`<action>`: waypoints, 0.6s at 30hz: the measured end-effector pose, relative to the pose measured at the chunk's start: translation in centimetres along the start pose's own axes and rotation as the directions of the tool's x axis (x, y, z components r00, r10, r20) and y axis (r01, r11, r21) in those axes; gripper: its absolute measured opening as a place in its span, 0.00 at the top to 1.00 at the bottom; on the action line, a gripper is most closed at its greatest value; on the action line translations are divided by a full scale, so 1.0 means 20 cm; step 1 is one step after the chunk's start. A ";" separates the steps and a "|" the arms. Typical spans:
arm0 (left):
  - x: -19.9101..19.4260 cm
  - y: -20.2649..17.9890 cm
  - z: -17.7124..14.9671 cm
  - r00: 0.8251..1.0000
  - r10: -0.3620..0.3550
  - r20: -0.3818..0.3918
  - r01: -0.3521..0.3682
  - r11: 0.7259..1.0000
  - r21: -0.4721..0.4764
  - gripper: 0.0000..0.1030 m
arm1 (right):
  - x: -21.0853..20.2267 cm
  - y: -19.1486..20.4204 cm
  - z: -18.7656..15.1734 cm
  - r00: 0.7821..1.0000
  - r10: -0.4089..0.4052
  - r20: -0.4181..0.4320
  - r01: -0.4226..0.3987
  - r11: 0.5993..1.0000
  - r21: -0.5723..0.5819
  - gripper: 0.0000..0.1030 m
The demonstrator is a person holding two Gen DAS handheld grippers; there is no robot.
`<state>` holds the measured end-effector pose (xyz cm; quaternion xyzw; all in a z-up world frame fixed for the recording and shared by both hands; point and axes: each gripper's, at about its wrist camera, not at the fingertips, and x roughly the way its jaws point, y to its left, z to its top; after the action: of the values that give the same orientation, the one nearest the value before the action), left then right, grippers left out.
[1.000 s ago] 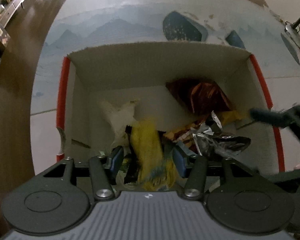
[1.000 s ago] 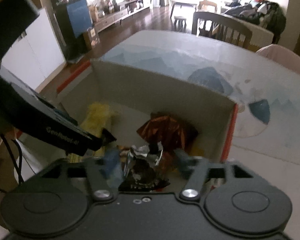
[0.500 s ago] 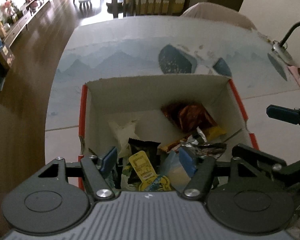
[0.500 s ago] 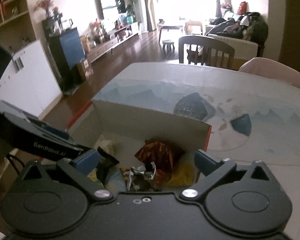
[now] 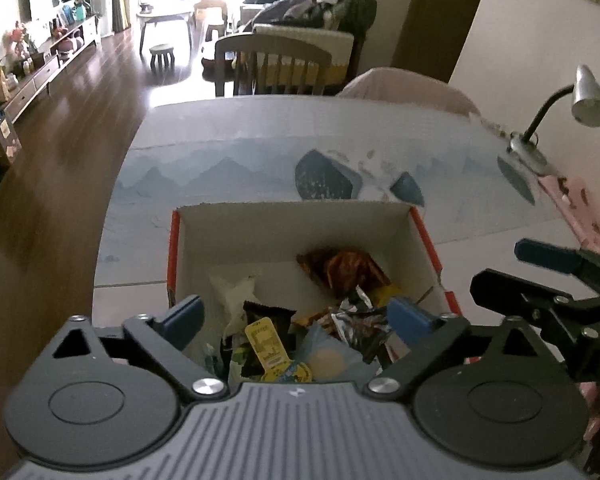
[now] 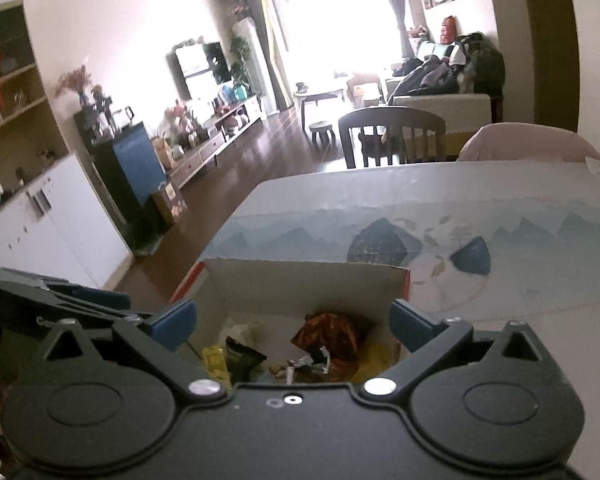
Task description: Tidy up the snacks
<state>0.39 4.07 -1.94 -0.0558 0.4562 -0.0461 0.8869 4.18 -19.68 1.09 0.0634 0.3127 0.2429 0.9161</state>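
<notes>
A cardboard box (image 5: 292, 232) with red edges sits on the table and holds several snack packets: a brown-red foil bag (image 5: 346, 268), a yellow packet (image 5: 266, 342), a silver wrapper (image 5: 358, 318), a black packet (image 5: 268, 314) and a white packet (image 5: 234, 286). My left gripper (image 5: 296, 314) is open and empty, raised above the box's near side. My right gripper (image 6: 294, 320) is open and empty, also above the box (image 6: 300, 284). It shows at the right in the left wrist view (image 5: 548, 264).
The table carries a blue and white mountain-print cloth (image 5: 260, 152). A silver desk lamp (image 5: 580, 100) stands at the table's right edge. A wooden chair (image 5: 272, 64) and a pink chair (image 5: 408, 84) stand behind the table. Wooden floor lies to the left.
Both grippers have opened wide and lifted up and back from the box. The yellow packet and the silver wrapper that they held now lie in the box.
</notes>
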 end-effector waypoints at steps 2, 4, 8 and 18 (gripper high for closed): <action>-0.02 0.00 0.00 1.000 0.004 0.013 -0.004 1.000 -0.007 0.01 | -0.02 0.00 -0.01 1.000 -0.003 0.025 0.002 1.000 0.027 0.00; -0.03 0.00 0.00 1.000 0.027 -0.001 -0.027 1.000 -0.004 0.00 | -0.03 0.00 -0.01 0.999 -0.002 0.051 -0.001 0.999 0.052 0.00; -0.05 0.01 -0.02 1.000 0.010 0.009 -0.010 1.000 -0.027 0.00 | -0.06 0.01 -0.02 0.997 -0.009 0.080 0.005 0.999 0.048 0.00; -0.12 -0.01 -0.07 0.998 0.011 0.063 -0.009 0.999 -0.031 0.00 | -0.07 0.03 -0.03 0.996 -0.025 0.081 0.022 0.999 0.036 0.00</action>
<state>-2.09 4.06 -0.78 -0.0685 0.4289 -0.0327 0.9001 2.65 -19.81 1.53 0.0856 0.2798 0.2236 0.9297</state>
